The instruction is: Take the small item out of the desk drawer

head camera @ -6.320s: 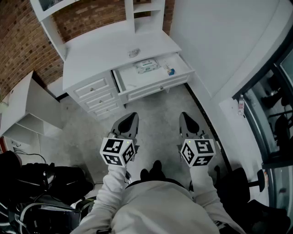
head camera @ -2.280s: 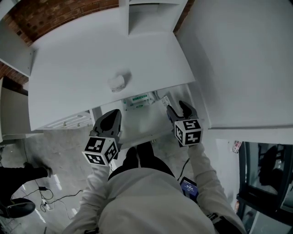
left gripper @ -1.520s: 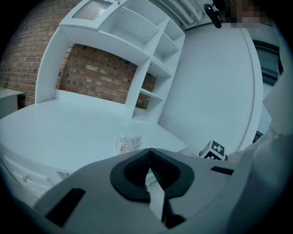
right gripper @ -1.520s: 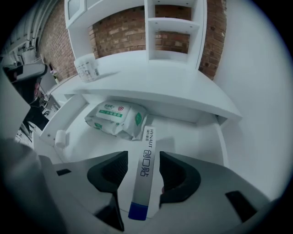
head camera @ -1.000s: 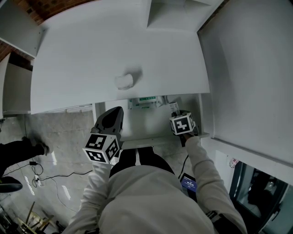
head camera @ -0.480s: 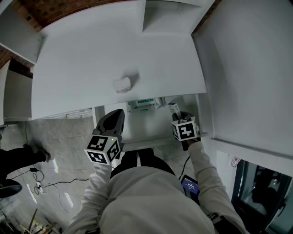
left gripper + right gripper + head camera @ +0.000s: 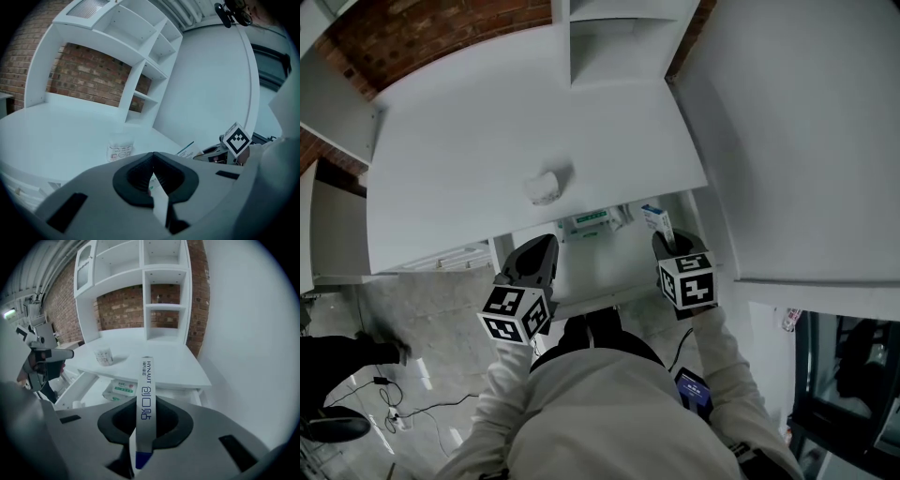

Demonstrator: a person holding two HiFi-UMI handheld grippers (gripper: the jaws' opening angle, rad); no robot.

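Note:
My right gripper (image 7: 668, 242) is shut on a thin white box with blue print (image 7: 657, 219), which it holds upright above the right end of the open desk drawer (image 7: 609, 267). In the right gripper view the box (image 7: 146, 399) stands on edge between the two pads, pointing up and away. My left gripper (image 7: 536, 253) hovers over the drawer's left end, shut with nothing in it; its jaws (image 7: 152, 176) meet at the tips. From the left gripper view I see the right gripper's marker cube (image 7: 238, 138) and the box (image 7: 187, 150) beside it.
A green and white packet (image 7: 589, 223) lies at the back of the drawer, also seen as the packet (image 7: 123, 390). A small labelled jar (image 7: 542, 187) stands on the white desk top (image 7: 469, 141). Shelves rise at the desk's back, with a white wall on the right.
My right gripper has come up and back from the drawer's back right corner, with the thin box now standing in its jaws. The left gripper has barely moved.

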